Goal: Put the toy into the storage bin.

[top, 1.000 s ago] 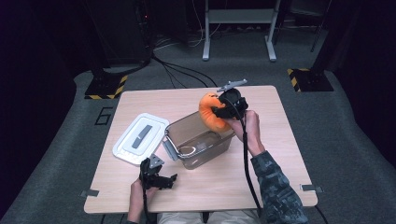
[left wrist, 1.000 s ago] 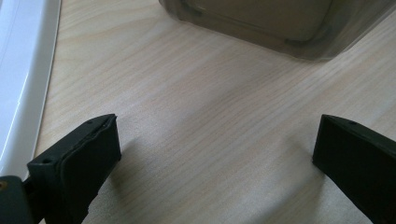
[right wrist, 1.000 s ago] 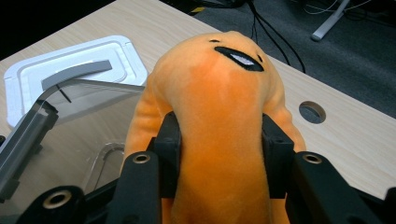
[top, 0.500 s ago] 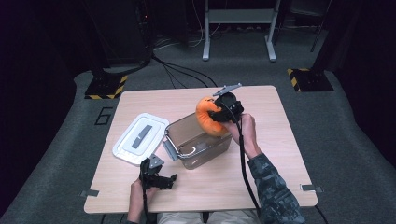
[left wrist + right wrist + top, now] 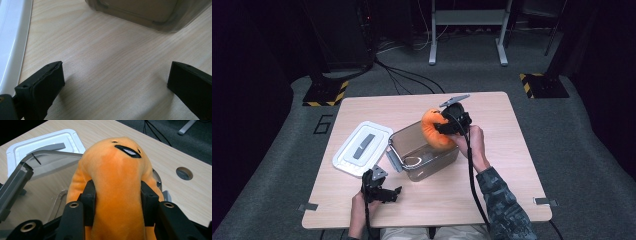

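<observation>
The right gripper (image 5: 117, 195) is clamped on an orange plush toy (image 5: 115, 177), its two black pads pressing into the toy's soft sides so that the fabric bulges above and below them. Its jaws have just been easing apart a little, with the toy between them and the pads still dented into it. The toy's stitched face sits on the far end, beyond the fingertips. In the high view the right gripper (image 5: 447, 127) holds the toy (image 5: 434, 131) over the far rim of a clear plastic container (image 5: 422, 150), which lies below and just ahead of the jaws; whether the toy's underside touches that rim is hard to tell from this angle. Beyond the container from this gripper lies a white lid (image 5: 362, 148), flat on the wooden table (image 5: 512, 165).

The left gripper (image 5: 379, 190) rests low at the table's near edge with its jaws spread wide and nothing between them. In the left gripper view, bare wood lies between its fingertips (image 5: 47, 82), the container's wall (image 5: 150, 15) stands ahead of them, and the lid's edge (image 5: 12, 42) runs along their left side.
</observation>
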Available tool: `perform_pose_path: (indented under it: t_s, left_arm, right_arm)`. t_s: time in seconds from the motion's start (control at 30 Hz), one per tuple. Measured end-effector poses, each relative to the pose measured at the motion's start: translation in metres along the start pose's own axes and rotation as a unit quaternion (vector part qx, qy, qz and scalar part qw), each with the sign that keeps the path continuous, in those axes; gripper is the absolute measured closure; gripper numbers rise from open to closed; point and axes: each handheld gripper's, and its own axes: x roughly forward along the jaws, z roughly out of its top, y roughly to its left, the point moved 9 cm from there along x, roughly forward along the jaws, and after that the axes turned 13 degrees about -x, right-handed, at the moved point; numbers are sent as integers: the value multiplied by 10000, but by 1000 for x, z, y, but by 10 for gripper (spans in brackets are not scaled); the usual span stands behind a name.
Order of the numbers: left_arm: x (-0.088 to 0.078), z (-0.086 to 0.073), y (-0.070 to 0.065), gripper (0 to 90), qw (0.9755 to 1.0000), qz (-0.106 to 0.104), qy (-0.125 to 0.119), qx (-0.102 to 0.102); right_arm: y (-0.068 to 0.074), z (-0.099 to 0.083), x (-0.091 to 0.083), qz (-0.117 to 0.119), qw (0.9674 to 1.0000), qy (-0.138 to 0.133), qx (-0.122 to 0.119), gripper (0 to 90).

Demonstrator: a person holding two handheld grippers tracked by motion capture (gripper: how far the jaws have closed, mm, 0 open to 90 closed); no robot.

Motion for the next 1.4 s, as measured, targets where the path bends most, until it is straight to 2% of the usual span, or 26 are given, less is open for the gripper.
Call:
perform_pose_path:
  t_s: [0.5,0.93,1.1,1.4]
  left_arm:
    - [0,0,0,6,10000,-1,6,0]
    - [0,0,0,6,10000,-7,-14,-29]
    - [0,0,0,7,10000,-7,-15,-29]
    - [0,0,0,7,10000,-5,-38,-35]
  right_arm:
    - [3,-12,13,177,9996,0,222,553]
    - [4,-24,25,332,9988,155,310,511]
    - [5,-28,30,390,9984,240,316,474]
    - [6,-33,39,387,9971,439,483,328]
